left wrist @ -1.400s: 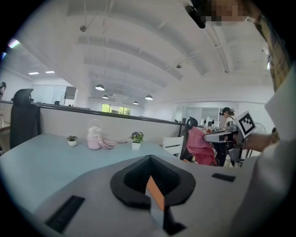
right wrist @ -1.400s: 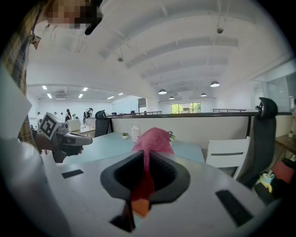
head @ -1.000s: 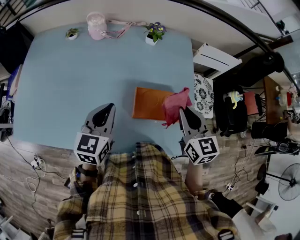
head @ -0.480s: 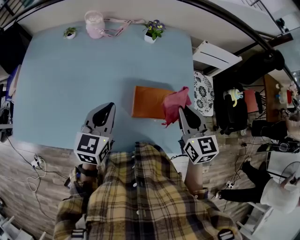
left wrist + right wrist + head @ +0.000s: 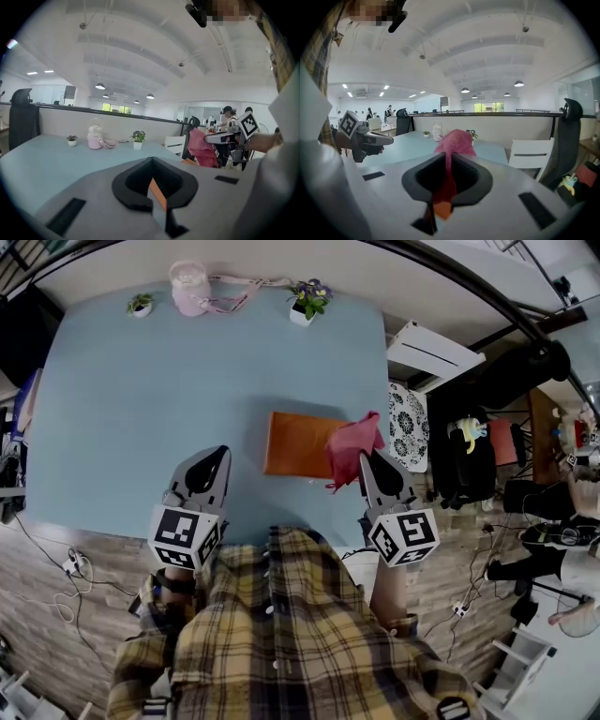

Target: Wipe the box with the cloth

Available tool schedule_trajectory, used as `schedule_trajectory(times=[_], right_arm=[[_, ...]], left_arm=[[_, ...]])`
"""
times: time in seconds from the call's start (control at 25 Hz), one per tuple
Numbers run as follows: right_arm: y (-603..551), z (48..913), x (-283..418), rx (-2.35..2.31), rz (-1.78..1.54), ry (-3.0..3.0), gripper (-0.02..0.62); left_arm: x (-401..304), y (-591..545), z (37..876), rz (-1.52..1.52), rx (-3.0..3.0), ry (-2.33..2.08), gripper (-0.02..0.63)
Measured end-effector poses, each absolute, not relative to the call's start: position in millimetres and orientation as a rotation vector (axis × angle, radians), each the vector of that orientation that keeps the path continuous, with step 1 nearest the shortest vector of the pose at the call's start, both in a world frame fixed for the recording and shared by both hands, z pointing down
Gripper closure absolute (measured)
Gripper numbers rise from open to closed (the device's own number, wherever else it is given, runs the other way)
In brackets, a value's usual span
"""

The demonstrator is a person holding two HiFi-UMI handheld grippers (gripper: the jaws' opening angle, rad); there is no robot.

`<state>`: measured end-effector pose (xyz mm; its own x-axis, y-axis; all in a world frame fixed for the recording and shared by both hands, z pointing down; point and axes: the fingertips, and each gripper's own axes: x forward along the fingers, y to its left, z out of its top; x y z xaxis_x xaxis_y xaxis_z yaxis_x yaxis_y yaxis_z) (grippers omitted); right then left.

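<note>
A flat orange box (image 5: 298, 445) lies on the light blue table (image 5: 141, 399), right of centre. My right gripper (image 5: 367, 457) is shut on a pink-red cloth (image 5: 352, 448) that hangs over the box's right end; in the right gripper view the cloth (image 5: 454, 145) rises between the jaws. My left gripper (image 5: 214, 457) hovers above the table's near edge, left of the box, shut with nothing in it. An orange sliver of the box (image 5: 157, 194) shows through the left jaws, with the cloth (image 5: 202, 148) farther right.
At the table's far edge stand a small plant (image 5: 142, 305), a pink bottle with a strap (image 5: 191, 289) and a flower pot (image 5: 309, 304). A white chair (image 5: 429, 357) and a patterned seat (image 5: 406, 430) stand off the right edge.
</note>
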<state>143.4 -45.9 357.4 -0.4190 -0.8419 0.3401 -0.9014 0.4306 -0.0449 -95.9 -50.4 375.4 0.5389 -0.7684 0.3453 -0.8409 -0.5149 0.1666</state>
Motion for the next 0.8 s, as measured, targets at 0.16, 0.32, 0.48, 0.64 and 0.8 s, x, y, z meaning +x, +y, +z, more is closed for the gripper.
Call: schedule_trajectory(times=[0.16, 0.32, 0.48, 0.64, 0.8], right_arm=[[-46.8, 358.6, 143.0, 1.523, 0.329, -2.408, 0.552], [-46.4, 361.3, 142.0, 1.518, 0.335, -2.395, 0.552], [-46.8, 364.1, 141.2, 1.510, 0.344, -2.394, 0.552], [-47.8, 366.1, 139.4, 1.504, 0.355, -2.394, 0.552], [-48.1, 366.2, 139.9, 1.514, 0.352, -2.382, 0.552]], left_arm=[[-96.8, -51.6, 375.6, 0.331, 2.466, -1.331, 0.615], [-97.7, -52.9, 376.8, 0.335, 2.464, -1.331, 0.615], [-96.8, -54.9, 379.3, 0.342, 2.462, -1.329, 0.615], [-96.4, -57.5, 382.5, 0.351, 2.468, -1.319, 0.615], [-98.1, -61.1, 383.5, 0.356, 2.478, -1.332, 0.615]])
